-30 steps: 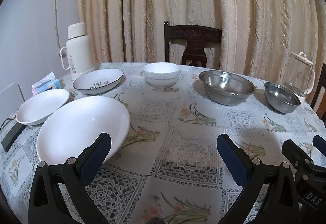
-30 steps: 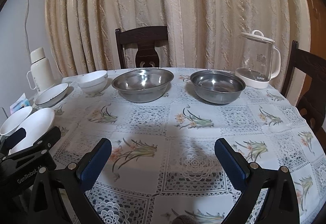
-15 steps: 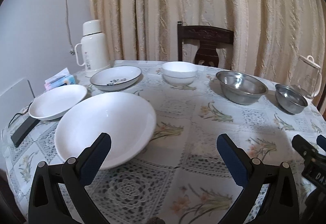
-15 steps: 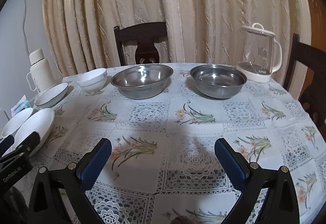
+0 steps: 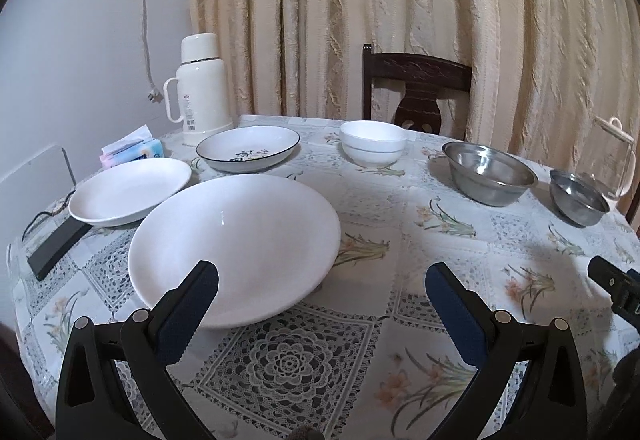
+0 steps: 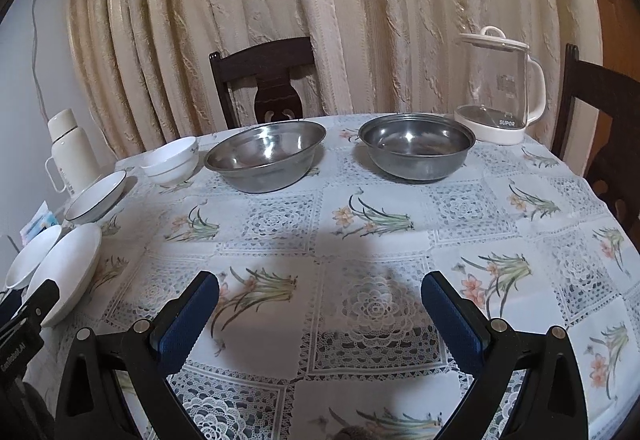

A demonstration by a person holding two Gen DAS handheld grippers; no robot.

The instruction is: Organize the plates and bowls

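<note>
Set against the frames from a second ago, my left-wrist view has swung leftward: the large white plate [image 5: 236,244] now lies nearer the middle of that picture, and the two steel bowls have slid toward its right edge. My right-wrist view is nearly unchanged; the steel bowls sit slightly lower in it.

Left gripper [image 5: 322,276]: jaws spread wide, holding nothing, hovering over the near rim of the large white plate, whose near edge lies between the blue fingers [image 5: 188,312]. Right gripper [image 6: 320,286]: jaws equally wide, holding nothing, above bare tablecloth [image 6: 376,304].

Count of the task's things on the table, as I see them:
- White plates, three: the large white plate nearest me; a smaller white plate [image 5: 130,192] just beside it to the left, rims close, though I cannot tell whether they touch; a dark-rimmed plate [image 5: 248,148] with a small painted motif, farther back.
- White bowls, a stack [image 5: 374,148] beside the dark-rimmed plate; the right-wrist view suggests two nested bowls [image 6: 172,160], but I cannot be sure.
- Steel bowls, two: one [image 6: 266,156] left of the other [image 6: 416,146], standing apart on the far half of the table.

Other items: one white thermos [image 5: 202,90], one glass kettle [image 6: 498,86], one tissue pack [image 5: 134,152], one dark flat device [image 5: 58,246] at the left table edge, two dark chairs, and a cream curtain [image 6: 320,0] behind.
</note>
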